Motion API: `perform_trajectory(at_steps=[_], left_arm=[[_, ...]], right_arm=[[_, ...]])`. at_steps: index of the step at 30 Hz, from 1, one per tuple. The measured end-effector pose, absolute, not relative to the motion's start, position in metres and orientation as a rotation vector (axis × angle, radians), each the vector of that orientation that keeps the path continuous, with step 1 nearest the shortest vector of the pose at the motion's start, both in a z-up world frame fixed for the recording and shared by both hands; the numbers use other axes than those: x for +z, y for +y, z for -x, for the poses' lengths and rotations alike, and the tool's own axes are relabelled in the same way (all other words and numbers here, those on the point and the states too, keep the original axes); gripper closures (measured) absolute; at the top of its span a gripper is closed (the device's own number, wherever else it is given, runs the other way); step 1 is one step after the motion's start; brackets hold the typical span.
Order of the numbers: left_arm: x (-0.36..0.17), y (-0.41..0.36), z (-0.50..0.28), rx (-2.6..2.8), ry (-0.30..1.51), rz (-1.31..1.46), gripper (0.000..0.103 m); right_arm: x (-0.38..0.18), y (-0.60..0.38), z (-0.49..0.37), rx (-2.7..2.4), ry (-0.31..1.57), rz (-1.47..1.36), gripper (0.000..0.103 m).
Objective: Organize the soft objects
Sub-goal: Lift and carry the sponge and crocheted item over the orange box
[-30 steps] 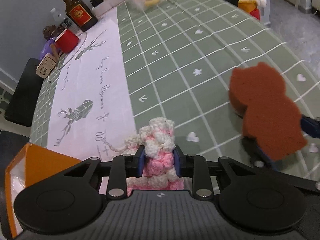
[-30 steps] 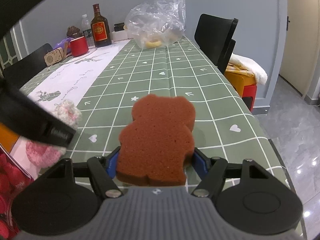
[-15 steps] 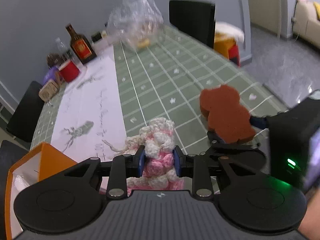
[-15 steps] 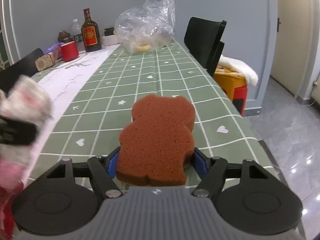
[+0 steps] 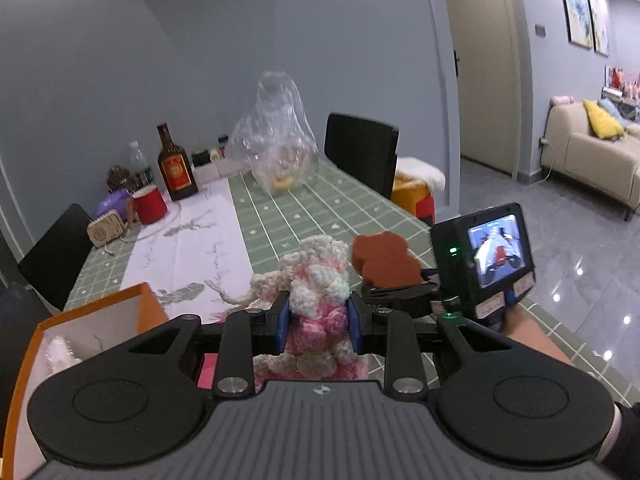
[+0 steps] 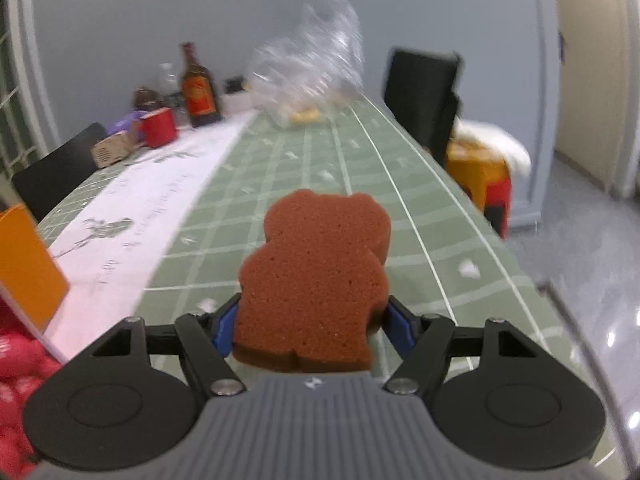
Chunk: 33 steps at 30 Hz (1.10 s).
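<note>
Left hand-held gripper (image 5: 316, 316) clamped on a pink-and-cream crocheted yarn toy (image 5: 316, 280), blue pads pressed into its sides. Since a second ago it has swung up and tilted back: its camera then looked down at the worktop, now it takes in the far wall, a door and a sofa. Toy is in the air above the green checked worktop (image 5: 320, 216), beside an open orange box (image 5: 96, 312). Right hand-held gripper (image 6: 310, 324) grips a brown bear-shaped sponge (image 6: 320, 272) by its flanks, held above the worktop; barely shifted from before, though the background is now blurred. From the left view, sponge sits just right of the toy.
</note>
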State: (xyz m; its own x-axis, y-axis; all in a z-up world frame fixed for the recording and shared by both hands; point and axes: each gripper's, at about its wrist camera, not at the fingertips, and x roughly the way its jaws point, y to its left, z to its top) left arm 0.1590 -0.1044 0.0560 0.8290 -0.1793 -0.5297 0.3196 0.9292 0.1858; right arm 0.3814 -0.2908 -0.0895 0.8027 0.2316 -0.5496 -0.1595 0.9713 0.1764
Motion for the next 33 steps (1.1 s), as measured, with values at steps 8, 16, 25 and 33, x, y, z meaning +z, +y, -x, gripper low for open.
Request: perform_trajectory(at_steps=[8, 16, 25, 33], left_arm=[[0.071, -0.058, -0.130, -0.229, 0.460, -0.195, 0.071], [0.070, 0.001, -0.105, -0.176, 0.423, -0.116, 0.071], [0.084, 0.056, -0.065, -0.187, 0.407, 0.029, 0.071], [0.102, 0.107, -0.031, -0.090, 0.330, 0.067, 0.071]], right_arm=[[-0.035, -0.277, -0.331, 0.367, 0.448, -0.243, 0.032], [0.010, -0.254, -0.265, 0.509, 0.354, -0.258, 0.032], [0.056, -0.194, -0.212, 0.618, 0.270, -0.144, 0.032], [0.062, -0.129, -0.212, 0.722, 0.327, -0.112, 0.032]])
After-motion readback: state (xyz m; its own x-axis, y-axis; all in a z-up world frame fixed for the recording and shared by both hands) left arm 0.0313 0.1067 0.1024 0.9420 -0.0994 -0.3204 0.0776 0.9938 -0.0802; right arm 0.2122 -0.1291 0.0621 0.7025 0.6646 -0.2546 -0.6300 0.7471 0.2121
